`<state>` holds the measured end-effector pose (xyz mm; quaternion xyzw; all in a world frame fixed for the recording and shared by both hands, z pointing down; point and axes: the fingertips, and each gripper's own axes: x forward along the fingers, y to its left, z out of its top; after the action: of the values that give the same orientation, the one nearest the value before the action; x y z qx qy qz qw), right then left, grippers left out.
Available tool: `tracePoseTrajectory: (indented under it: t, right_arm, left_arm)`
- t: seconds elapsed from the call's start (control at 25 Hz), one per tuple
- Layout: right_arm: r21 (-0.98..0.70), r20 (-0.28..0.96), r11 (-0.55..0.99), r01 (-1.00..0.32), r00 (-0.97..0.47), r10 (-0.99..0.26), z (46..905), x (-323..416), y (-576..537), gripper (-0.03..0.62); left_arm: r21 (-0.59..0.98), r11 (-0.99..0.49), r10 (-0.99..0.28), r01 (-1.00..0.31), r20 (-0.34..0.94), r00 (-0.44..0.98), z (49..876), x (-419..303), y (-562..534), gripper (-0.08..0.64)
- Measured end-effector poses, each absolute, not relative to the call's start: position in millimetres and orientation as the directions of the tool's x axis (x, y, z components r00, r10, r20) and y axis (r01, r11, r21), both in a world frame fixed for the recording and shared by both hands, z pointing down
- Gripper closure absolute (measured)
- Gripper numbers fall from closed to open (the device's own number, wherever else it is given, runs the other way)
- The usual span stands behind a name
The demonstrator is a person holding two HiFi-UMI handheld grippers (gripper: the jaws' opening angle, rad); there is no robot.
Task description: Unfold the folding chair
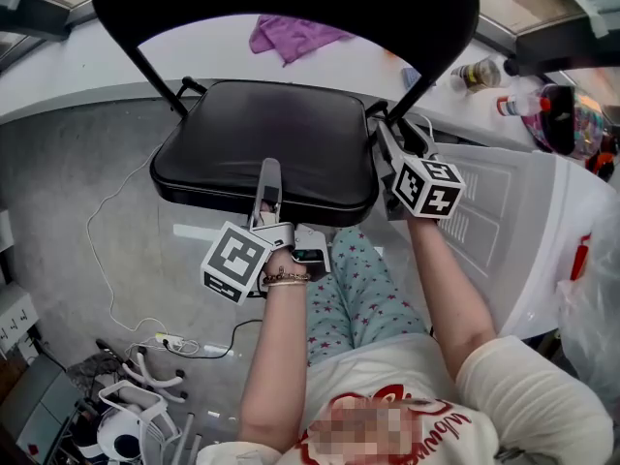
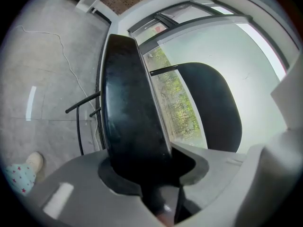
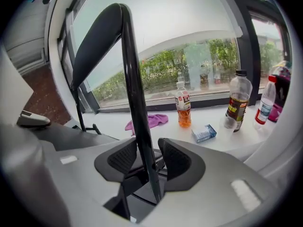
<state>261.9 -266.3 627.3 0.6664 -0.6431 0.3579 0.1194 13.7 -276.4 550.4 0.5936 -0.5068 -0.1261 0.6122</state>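
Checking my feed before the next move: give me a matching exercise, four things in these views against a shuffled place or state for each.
Things:
1. seat
2. frame tube
3. purple cloth
4. blue box

Places or states:
A. crumpled on the sill
B. clamped at its front edge in the left tongs
C. just right of the orange drink bottle in the right gripper view
D. between the pads of the open right tongs, not pinched

Pairs: 1-B, 2-D, 3-A, 4-C.
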Motion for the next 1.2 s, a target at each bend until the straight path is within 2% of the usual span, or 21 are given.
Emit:
tracePoseTrajectory:
  t: [0.2, 0.4, 0.6, 0.76, 0.92, 1.2]
  right_arm:
    - [-0.257, 0.662, -0.121, -0.959, -0.083, -0.745, 630.5, 256.8, -266.6, 0.448]
    - [-0.287, 0.68, -0.17, -0.943, -0.075, -0.73, 637.7, 255.7, -264.9, 0.419]
    - [-0.271, 0.696, -0.175, -0.947, -0.067, -0.715, 648.7, 256.2, -261.1, 0.406]
    - [-0.257, 0.696, -0.165, -0.952, -0.064, -0.716, 656.3, 255.8, -259.8, 0.403]
    - [-0.273, 0.678, -0.175, -0.946, -0.061, -0.732, 658.9, 253.9, -265.0, 0.402]
    - [-0.246, 0.688, -0.18, -0.952, -0.041, -0.725, 669.4, 258.1, -278.0, 0.405]
  left_arm:
    - [0.871, 0.253, -0.766, -0.42, 0.446, 0.463, 557.6, 8.8, -266.4, 0.38]
    - [0.875, 0.274, -0.755, -0.399, 0.453, 0.474, 574.5, -2.9, -251.1, 0.379]
    - [0.917, 0.316, -0.756, -0.245, 0.399, 0.519, 591.5, -5.7, -230.2, 0.379]
    - [0.915, 0.281, -0.743, -0.289, 0.398, 0.538, 611.2, -18.1, -214.8, 0.38]
    - [0.926, 0.306, -0.752, -0.22, 0.377, 0.541, 610.6, -16.7, -213.5, 0.38]
    - [0.933, 0.303, -0.746, -0.196, 0.36, 0.56, 632.8, -25.0, -198.7, 0.379]
